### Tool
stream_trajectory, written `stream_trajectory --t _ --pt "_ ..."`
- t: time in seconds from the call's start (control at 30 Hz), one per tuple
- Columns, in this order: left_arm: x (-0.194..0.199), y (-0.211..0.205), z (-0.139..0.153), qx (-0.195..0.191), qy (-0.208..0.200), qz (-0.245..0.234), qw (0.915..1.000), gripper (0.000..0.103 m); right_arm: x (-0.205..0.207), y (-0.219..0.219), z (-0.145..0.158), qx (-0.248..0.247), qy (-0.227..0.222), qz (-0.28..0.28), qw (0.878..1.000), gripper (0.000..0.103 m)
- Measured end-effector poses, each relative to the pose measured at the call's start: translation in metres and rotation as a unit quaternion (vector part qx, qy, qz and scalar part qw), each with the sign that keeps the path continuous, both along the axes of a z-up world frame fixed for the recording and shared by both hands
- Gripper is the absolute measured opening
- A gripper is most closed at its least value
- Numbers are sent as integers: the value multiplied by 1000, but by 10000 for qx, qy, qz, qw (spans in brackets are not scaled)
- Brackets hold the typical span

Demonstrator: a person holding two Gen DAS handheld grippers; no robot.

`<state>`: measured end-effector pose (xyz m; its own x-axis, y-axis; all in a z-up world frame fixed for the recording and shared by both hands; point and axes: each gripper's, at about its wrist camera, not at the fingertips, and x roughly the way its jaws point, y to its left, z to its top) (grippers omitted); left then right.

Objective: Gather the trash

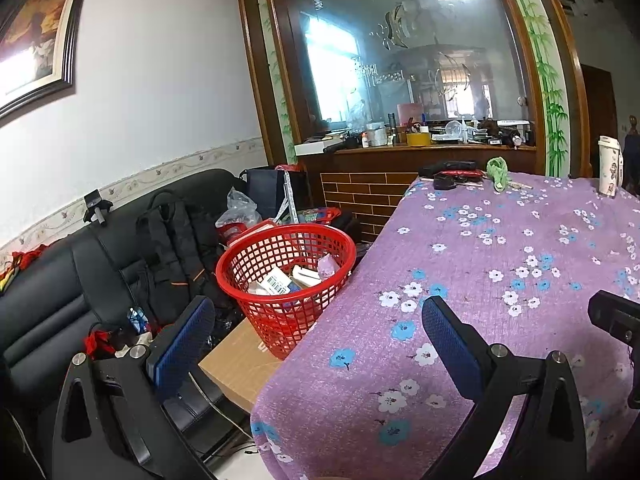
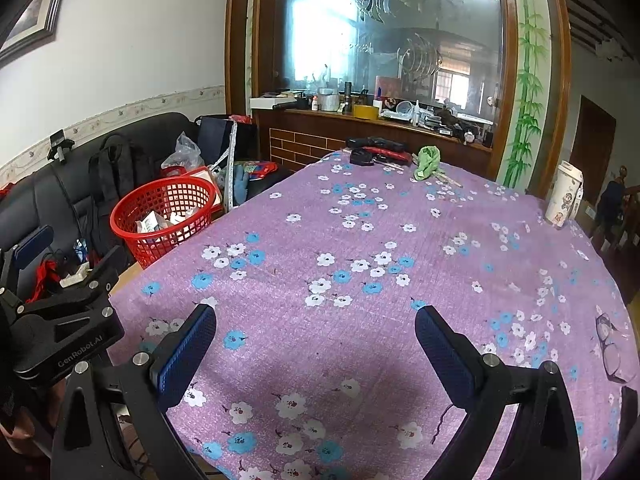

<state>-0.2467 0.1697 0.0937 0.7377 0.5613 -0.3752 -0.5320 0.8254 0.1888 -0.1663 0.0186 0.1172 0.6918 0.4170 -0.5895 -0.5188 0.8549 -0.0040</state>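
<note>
A red mesh basket [image 1: 285, 280] stands on a cardboard box beside the table's left edge and holds several small boxes and papers; it also shows in the right wrist view [image 2: 166, 216]. My left gripper [image 1: 320, 340] is open and empty, just short of the basket at the table's near left corner. My right gripper [image 2: 316, 350] is open and empty above the purple flowered tablecloth [image 2: 360, 240]. The left gripper's body shows at the left of the right wrist view [image 2: 60, 320].
At the table's far end lie a green cloth [image 2: 427, 162], black and red items [image 2: 374, 150] and a white cup [image 2: 564, 194]. Glasses [image 2: 610, 346] lie at the right edge. A black sofa [image 1: 60, 300] with a backpack [image 1: 172, 248] stands left.
</note>
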Motion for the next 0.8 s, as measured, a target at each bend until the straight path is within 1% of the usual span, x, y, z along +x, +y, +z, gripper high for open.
stream_trajectory --t 0.8 --pt "0 2 -7 0 51 29 10000 103 4 1 -7 -111 50 33 9999 101"
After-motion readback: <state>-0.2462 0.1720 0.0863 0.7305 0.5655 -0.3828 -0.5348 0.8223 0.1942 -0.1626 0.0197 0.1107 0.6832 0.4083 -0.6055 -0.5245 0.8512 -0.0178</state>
